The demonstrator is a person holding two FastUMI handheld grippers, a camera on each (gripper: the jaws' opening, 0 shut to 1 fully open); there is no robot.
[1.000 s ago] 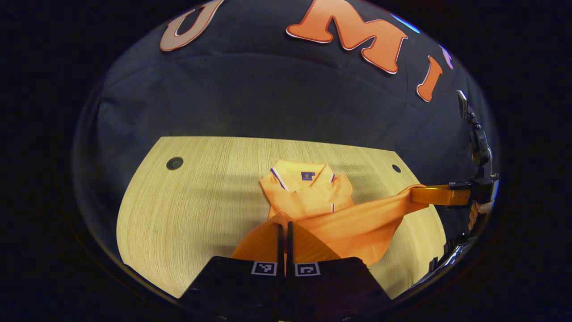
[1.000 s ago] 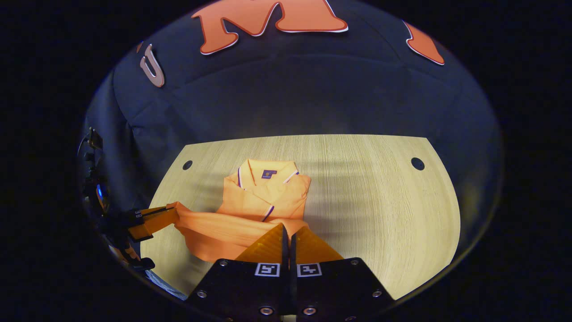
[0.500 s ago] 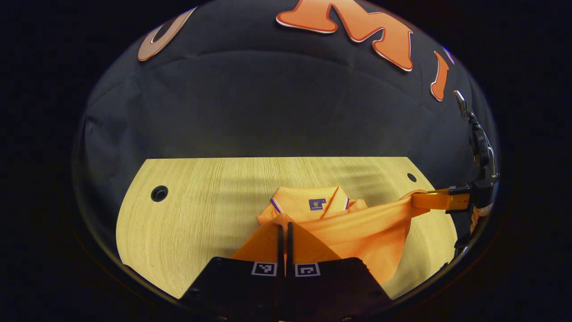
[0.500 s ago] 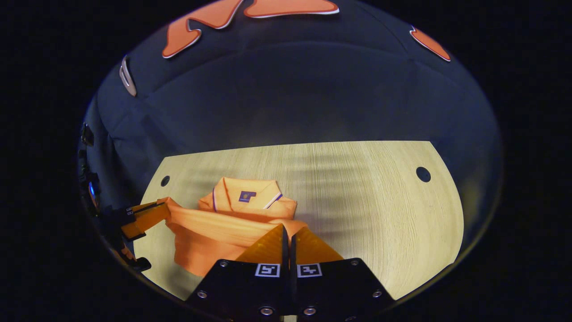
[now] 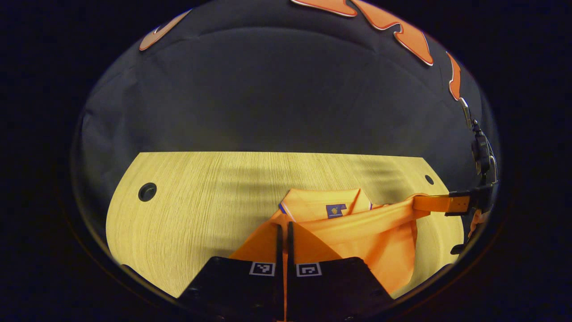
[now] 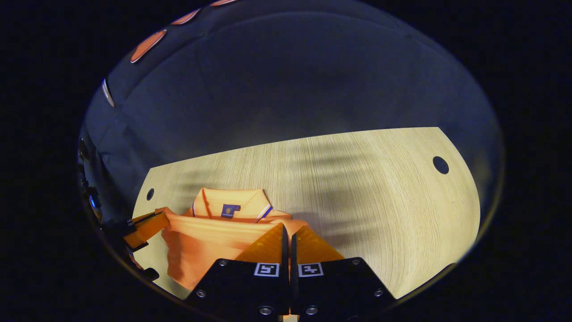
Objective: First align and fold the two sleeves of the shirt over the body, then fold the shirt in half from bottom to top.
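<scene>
Lower centre of both views: orange shirt (image 5: 357,232) on the wooden table (image 5: 201,214), bottom hem lifted and stretched between the grippers, collar (image 6: 230,205) lying just beyond it. Left gripper (image 5: 283,228) clamped on one hem corner, fingers pressed together; right gripper (image 6: 286,229) clamped on the other. Left gripper view has bare tabletop to frame left, a cable hole (image 5: 147,191) near that edge, right gripper at the right rim. Right gripper view has wide bare tabletop to frame right, left gripper at lower left, far table edge against the dark wall
</scene>
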